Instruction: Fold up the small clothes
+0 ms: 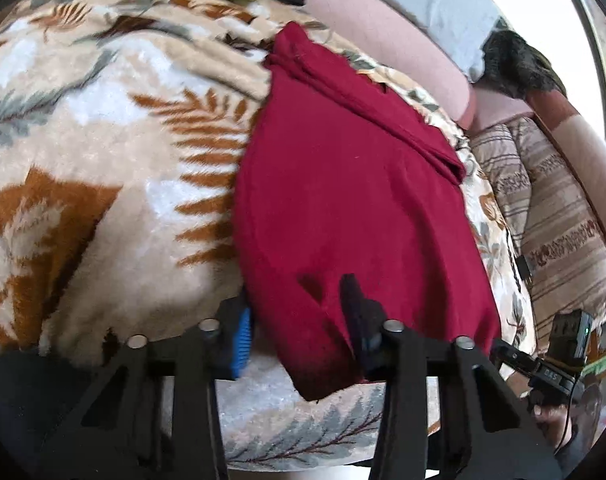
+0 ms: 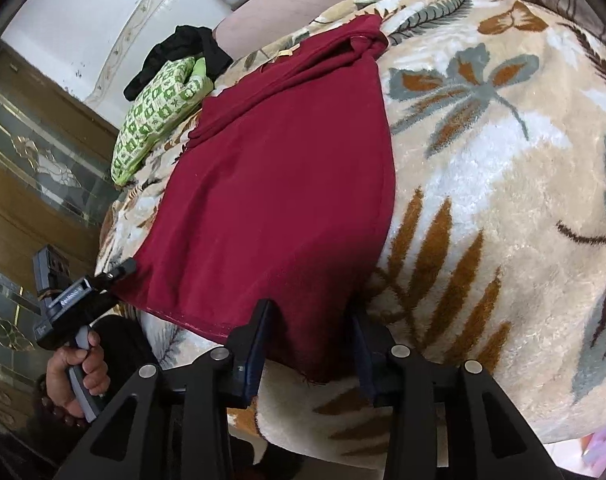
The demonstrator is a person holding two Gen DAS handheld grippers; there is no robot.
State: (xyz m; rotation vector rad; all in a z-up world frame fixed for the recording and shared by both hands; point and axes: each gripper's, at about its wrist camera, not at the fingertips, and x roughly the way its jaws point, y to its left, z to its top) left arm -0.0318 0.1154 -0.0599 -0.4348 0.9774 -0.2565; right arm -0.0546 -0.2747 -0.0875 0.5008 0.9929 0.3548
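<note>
One red garment (image 1: 343, 184) — two grippers.

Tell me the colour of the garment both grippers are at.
Dark red garment, plain; clearest in the right wrist view.

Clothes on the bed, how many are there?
3: a red garment spread on the blanket, a green patterned piece at its far corner, and a black one beyond. Others may be hidden.

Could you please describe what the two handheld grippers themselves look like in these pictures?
Both are black, angular frames with triangular cut-outs and round silver bolt heads. The left gripper has a bright blue ribbed pad on one finger; the right gripper carries dark blue pads. Seen from the right wrist camera, the left tool has a grey handle and a black boxy block; a thin cable hangs by the right tool.
</note>
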